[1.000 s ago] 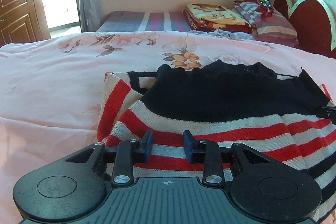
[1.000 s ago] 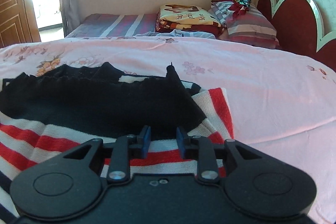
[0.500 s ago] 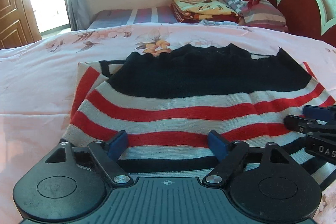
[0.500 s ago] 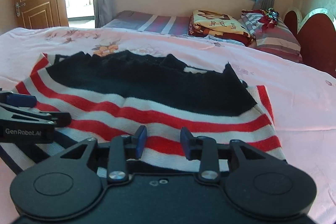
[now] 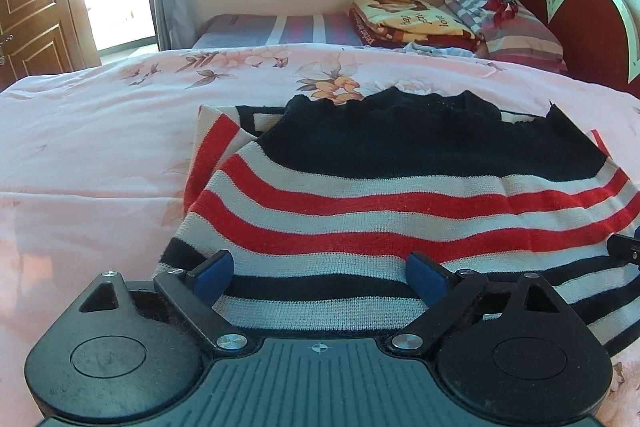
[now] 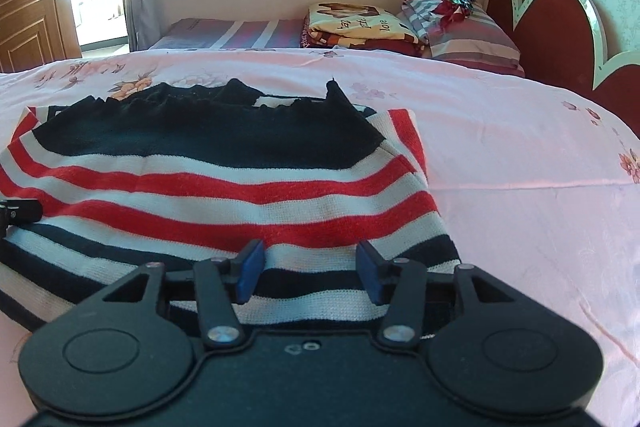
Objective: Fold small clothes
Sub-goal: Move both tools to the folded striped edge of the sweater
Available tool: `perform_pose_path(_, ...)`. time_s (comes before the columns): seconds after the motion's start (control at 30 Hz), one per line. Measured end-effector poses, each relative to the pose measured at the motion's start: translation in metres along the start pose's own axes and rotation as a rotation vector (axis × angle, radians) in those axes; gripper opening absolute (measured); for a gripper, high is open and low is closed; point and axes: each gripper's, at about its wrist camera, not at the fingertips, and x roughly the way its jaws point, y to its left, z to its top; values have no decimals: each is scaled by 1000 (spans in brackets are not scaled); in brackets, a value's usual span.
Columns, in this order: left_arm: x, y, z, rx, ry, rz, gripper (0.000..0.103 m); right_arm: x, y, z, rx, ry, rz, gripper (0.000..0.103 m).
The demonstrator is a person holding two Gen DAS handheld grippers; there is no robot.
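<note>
I hold my left gripper (image 5: 320,277) low over the near left hem of a striped knit sweater (image 5: 400,195), jaws spread wide, gripping nothing. My right gripper (image 6: 310,271) hovers at the near right hem, jaws partly apart, also empty. The red, white and black sweater lies folded on the pink floral bedspread (image 5: 100,147).

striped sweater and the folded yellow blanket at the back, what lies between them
In the right wrist view, only bare pink floral bedsheet lies between the striped sweater and the folded yellow blanket.
</note>
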Motion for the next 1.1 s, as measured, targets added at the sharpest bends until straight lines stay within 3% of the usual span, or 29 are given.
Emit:
perform_pose_path(0.3,-21,-19,-24,67,-30,-28,93,-19,39,-12,-14,-7,91,46)
perform_pose_path(0.37,-14,-19,-33,75,-2,-23,93,-10,44,-20,-23,30,77,48)
perform_pose_path(0.5,-18,-22,-45,104,-34,-7,95,-12,56,-36,-115,-19,30,50)
perform_pose_path(1.1,-14,-22,-45,144,-25,-16,101,-12,60,-41,-97,-24,-5,50)
